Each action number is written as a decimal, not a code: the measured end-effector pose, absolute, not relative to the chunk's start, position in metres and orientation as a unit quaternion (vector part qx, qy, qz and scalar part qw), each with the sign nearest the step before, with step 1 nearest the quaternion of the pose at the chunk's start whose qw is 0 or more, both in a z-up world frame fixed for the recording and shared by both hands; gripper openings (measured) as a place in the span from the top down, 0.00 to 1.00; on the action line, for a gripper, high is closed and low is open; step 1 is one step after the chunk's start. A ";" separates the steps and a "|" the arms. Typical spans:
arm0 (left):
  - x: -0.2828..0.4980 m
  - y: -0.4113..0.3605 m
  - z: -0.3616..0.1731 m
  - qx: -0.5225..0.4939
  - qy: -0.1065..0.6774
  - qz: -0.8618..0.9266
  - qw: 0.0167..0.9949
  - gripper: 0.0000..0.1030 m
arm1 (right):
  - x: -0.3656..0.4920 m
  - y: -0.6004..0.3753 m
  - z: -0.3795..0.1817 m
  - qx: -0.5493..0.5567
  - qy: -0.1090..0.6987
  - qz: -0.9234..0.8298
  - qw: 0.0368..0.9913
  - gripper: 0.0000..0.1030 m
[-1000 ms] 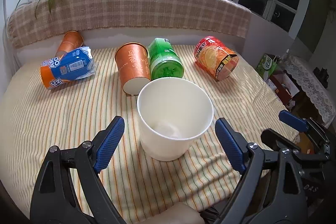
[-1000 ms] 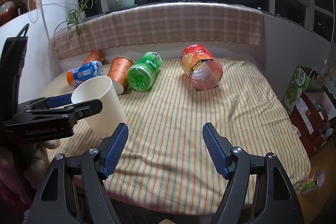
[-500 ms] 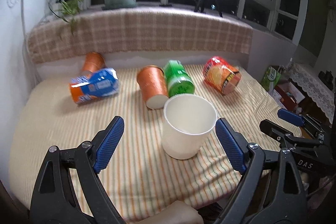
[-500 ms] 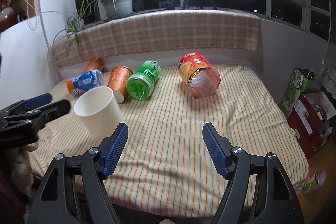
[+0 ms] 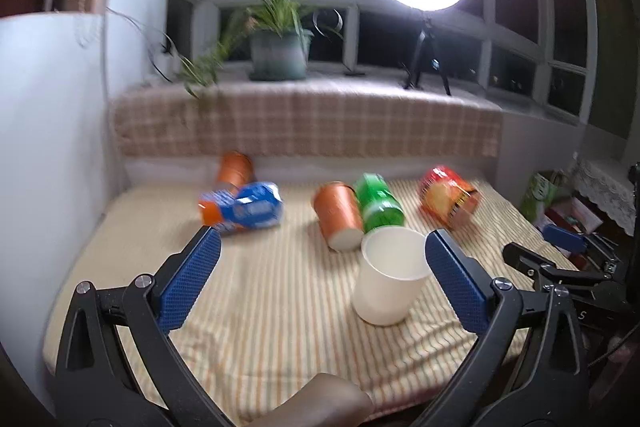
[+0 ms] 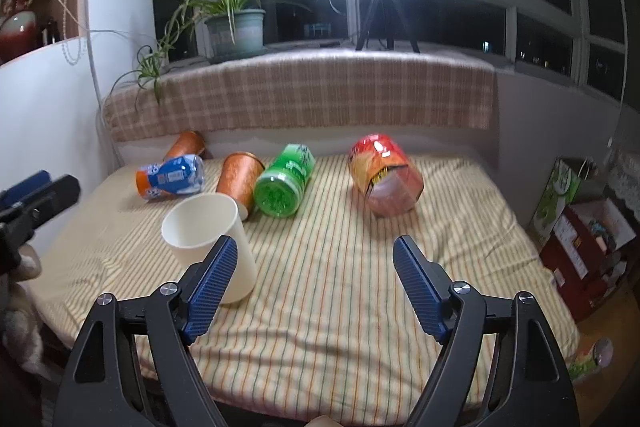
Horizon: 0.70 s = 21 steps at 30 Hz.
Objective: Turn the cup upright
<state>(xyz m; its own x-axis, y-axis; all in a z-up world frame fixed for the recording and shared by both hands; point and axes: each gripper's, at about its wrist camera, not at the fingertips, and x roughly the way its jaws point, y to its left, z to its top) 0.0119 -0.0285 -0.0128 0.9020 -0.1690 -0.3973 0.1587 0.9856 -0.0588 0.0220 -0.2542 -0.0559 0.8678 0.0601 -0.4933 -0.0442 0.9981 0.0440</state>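
A white paper cup (image 5: 390, 275) stands upright, mouth up, on the striped cloth; it also shows in the right wrist view (image 6: 212, 243). My left gripper (image 5: 320, 279) is open and empty, pulled back and above the cup, which sits by its right finger. My right gripper (image 6: 314, 285) is open and empty, low over the front of the bed; its left finger overlaps the cup in view. Each gripper shows at the edge of the other's view, the right one (image 5: 560, 255) and the left one (image 6: 36, 191).
Lying on their sides behind the cup are an orange paper cup (image 6: 240, 179), a green cup (image 6: 286, 181), a blue-orange cup (image 6: 170, 179), a second orange cup (image 6: 186, 145) and a red snack tub (image 6: 384, 175). Plaid backrest (image 6: 300, 95), white wall left, boxes (image 6: 580, 227) right.
My left gripper has drawn back and up from the white cup, which stays upright on the cloth. The right gripper has risen and pulled back slightly.
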 end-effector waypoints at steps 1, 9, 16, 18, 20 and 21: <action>0.009 -0.026 -0.011 -0.012 0.198 -0.079 0.977 0.00 | 0.021 -0.252 -0.054 0.012 0.250 0.024 0.968 0.22; -0.006 -0.016 -0.003 -0.010 0.175 -0.054 0.983 0.00 | 0.018 -0.243 -0.041 -0.004 0.215 -0.003 0.976 0.16; -0.011 -0.013 -0.001 -0.010 0.169 -0.048 0.985 0.00 | 0.014 -0.239 -0.035 -0.009 0.194 -0.008 0.981 0.11; -0.011 -0.015 -0.001 -0.007 0.168 -0.048 0.985 0.00 | 0.014 -0.239 -0.034 -0.009 0.193 -0.009 0.981 0.11; -0.011 -0.016 -0.001 -0.004 0.167 -0.048 0.985 0.00 | 0.013 -0.240 -0.033 -0.006 0.191 -0.011 0.982 0.11; -0.012 -0.017 -0.001 -0.003 0.166 -0.048 0.985 0.00 | 0.014 -0.241 -0.033 -0.005 0.190 -0.012 0.982 0.11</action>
<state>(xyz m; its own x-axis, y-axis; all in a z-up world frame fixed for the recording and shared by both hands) -0.0117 -0.0168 -0.0008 0.9399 -0.0965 -0.3275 0.0942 0.9953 -0.0227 0.0136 -0.2409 -0.0326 0.9278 -0.0248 -0.3724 0.0207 0.9997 -0.0149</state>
